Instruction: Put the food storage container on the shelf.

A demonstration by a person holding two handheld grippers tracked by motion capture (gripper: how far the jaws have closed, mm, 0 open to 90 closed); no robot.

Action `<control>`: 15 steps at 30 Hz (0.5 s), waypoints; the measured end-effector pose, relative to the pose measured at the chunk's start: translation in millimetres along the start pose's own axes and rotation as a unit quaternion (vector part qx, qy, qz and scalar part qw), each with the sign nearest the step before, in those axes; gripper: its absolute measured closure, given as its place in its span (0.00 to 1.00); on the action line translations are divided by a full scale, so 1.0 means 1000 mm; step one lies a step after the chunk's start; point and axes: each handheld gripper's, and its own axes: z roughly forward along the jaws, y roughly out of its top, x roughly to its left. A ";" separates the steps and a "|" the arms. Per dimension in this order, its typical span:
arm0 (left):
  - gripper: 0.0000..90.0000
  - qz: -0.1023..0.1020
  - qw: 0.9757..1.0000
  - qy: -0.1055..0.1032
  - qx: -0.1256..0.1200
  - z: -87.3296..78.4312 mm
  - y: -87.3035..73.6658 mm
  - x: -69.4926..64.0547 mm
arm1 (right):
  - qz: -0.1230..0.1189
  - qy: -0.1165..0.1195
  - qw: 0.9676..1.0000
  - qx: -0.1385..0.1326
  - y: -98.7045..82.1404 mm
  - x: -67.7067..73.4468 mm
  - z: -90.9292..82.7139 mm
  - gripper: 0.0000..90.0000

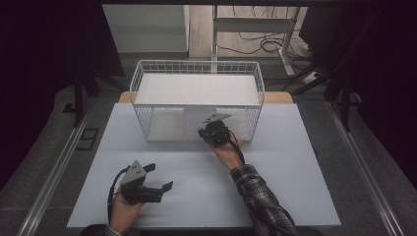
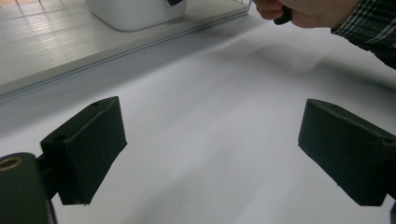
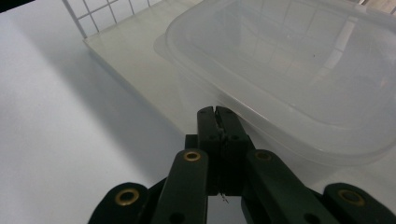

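High view gives us the whole layout: the pale bench (image 1: 275,196) carries a white wire basket (image 1: 196,98) lying on its side at the far edge, its open mouth facing us and its long axis running left to right. Inside it, on the lower wall, we see in the right gripper view a translucent plastic container (image 3: 299,79), mouth up, its rim just beyond the basket's near edge. It looks wider than deep, though we cannot tell for certain which way its long side runs.

We judge the container light, thin-walled and somewhat flexible, with smooth, slippery sides. Its lip is the stiffest part and the only place narrow enough to pinch, so we would take hold there, at the near rim.

Our right gripper (image 1: 215,132) sits at the basket's mouth, its jaws pressed together on nothing, tips just short of the container's rim. Our left gripper (image 1: 160,179) rests low over bare bench near the front edge, well apart from the basket, its jaws spread wide and empty.
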 end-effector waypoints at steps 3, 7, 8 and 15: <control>0.08 -0.001 1.000 0.000 0.000 0.000 0.000 0.000 | 0.003 -0.001 1.000 0.001 0.002 -0.002 0.002 0.98; 0.08 -0.001 1.000 0.000 0.000 -0.001 0.000 0.001 | 0.003 -0.001 1.000 0.001 0.003 -0.002 0.003 0.97; 0.08 -0.002 1.000 0.000 -0.001 0.000 0.000 0.001 | 0.003 0.001 1.000 0.001 0.003 -0.002 0.003 0.96; 0.08 -0.005 1.000 -0.004 0.004 0.000 -0.001 0.001 | 0.006 0.017 1.000 -0.006 0.003 0.004 -0.005 0.75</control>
